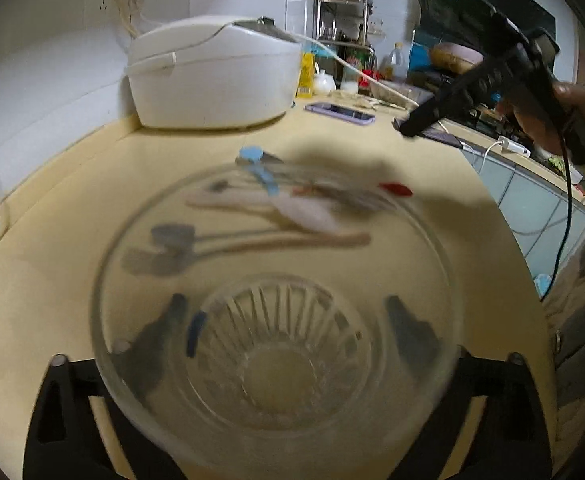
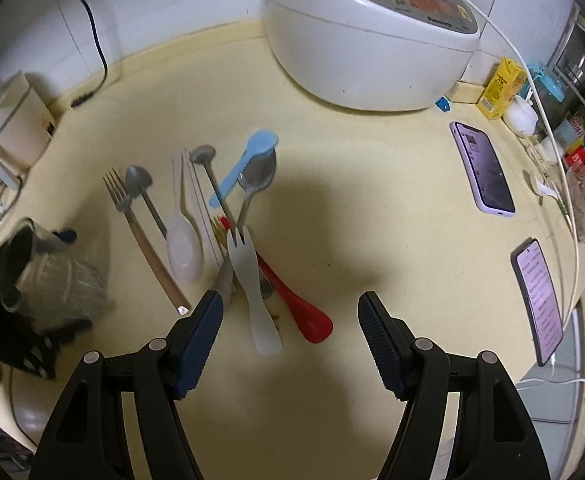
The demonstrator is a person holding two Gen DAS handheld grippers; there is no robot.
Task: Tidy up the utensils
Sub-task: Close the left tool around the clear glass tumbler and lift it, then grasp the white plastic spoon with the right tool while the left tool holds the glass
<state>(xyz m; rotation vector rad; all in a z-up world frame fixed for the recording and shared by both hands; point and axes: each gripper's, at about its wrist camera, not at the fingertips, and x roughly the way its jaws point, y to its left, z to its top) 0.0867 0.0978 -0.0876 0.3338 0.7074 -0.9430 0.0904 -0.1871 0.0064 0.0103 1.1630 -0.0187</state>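
Note:
My left gripper (image 1: 282, 312) is shut on a clear ribbed glass cup (image 1: 276, 360), tilted so I look into its mouth; the same cup (image 2: 58, 280) shows at the left of the right wrist view. My right gripper (image 2: 290, 304) is open and empty above the counter, just short of a pile of utensils. The pile holds a white plastic fork (image 2: 248, 280), a red spoon (image 2: 296, 304), a blue spoon (image 2: 244, 164), a white spoon (image 2: 182, 240), a metal fork (image 2: 122, 196) and metal spoons (image 2: 256, 176). Through the glass the utensils (image 1: 276, 208) look blurred.
A white rice cooker (image 2: 368, 36) stands at the back of the cream counter (image 2: 372, 200). Two phones (image 2: 484, 168) (image 2: 538, 300) lie at the right. A yellow carton (image 2: 500, 88), jars and a rack crowd the far right. A white box (image 2: 16, 120) and a black cable (image 2: 92, 32) are at the left.

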